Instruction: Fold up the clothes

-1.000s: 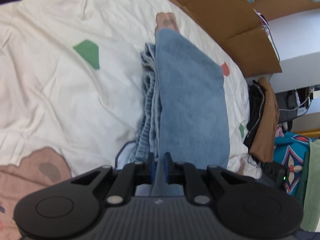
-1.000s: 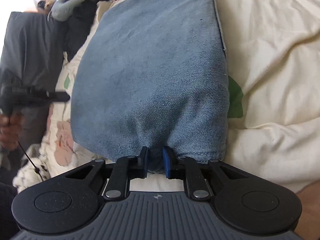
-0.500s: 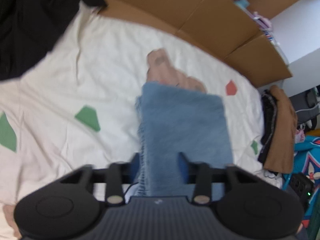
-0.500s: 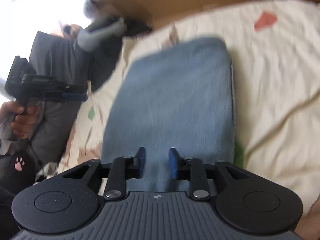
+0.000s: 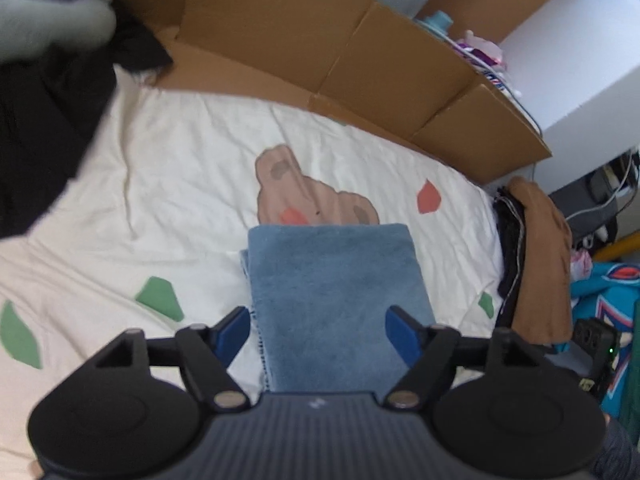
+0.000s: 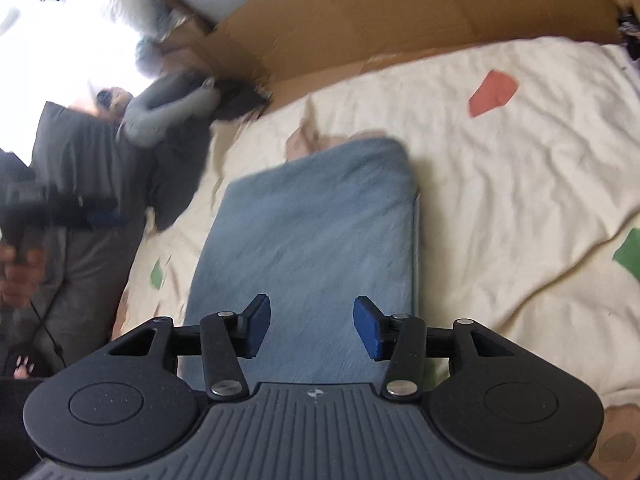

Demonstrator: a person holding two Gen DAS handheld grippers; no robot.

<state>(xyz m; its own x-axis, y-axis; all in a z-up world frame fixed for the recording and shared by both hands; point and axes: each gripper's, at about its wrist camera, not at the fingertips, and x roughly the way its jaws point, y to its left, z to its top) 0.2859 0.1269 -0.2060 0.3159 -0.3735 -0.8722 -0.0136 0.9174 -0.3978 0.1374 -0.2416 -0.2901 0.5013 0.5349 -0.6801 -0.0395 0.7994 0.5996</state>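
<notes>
Folded jeans (image 5: 336, 300) flat on bedsheet (image 5: 180, 208) — seemingly untouched

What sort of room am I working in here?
Most likely a bedroom. The folded jeans lie on a cream bedsheet printed with bears and leaves, more clothes are piled at its edge, and flattened cardboard lines the far side.

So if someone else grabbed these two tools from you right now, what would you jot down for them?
Left hand-held gripper: jaws opening, nothing gripped.
Right hand-held gripper: jaws opening, also empty.
Folded jeans: lying flat on the cream bedsheet, below both tools and touched by neither.
Done: the jeans look folded and released.
Left: probably more to fold; a dark pile of clothes sits at the sheet's far corner.
</notes>
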